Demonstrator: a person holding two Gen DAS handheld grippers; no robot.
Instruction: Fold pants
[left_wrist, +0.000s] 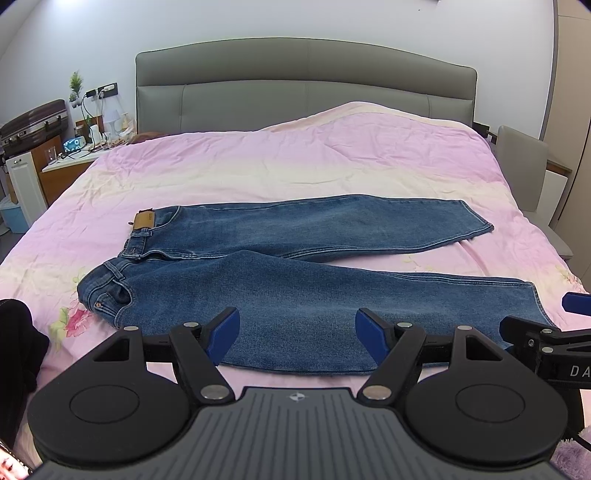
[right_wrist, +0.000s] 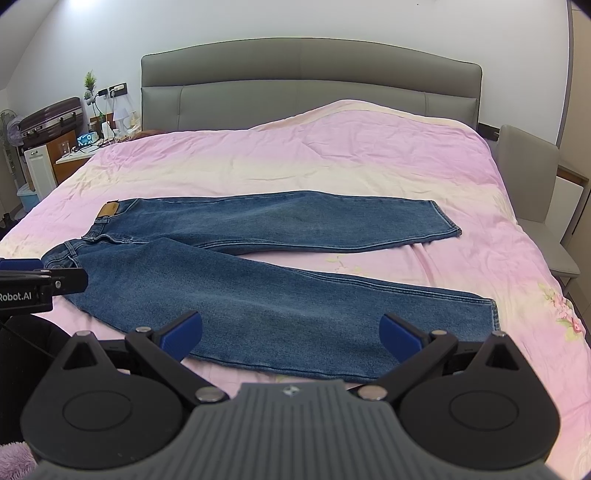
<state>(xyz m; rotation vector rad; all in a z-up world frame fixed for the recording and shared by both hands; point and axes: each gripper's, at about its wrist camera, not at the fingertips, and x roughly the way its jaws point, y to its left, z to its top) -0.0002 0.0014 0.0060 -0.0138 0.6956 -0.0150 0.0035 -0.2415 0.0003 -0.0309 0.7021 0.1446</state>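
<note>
Blue jeans (left_wrist: 288, 266) lie spread flat on the pink bed cover, waistband at the left, both legs running to the right and apart in a V. They also show in the right wrist view (right_wrist: 258, 266). My left gripper (left_wrist: 297, 328) is open and empty, above the near leg's thigh part. My right gripper (right_wrist: 291, 334) is open and empty, above the near leg closer to its hem. The right gripper also shows at the right edge of the left wrist view (left_wrist: 550, 332).
The bed (left_wrist: 295, 162) has a grey padded headboard (left_wrist: 306, 85) at the back. A nightstand with small items (left_wrist: 74, 147) and a suitcase (left_wrist: 33, 125) stand at the left. A grey chair (left_wrist: 524, 162) stands at the right.
</note>
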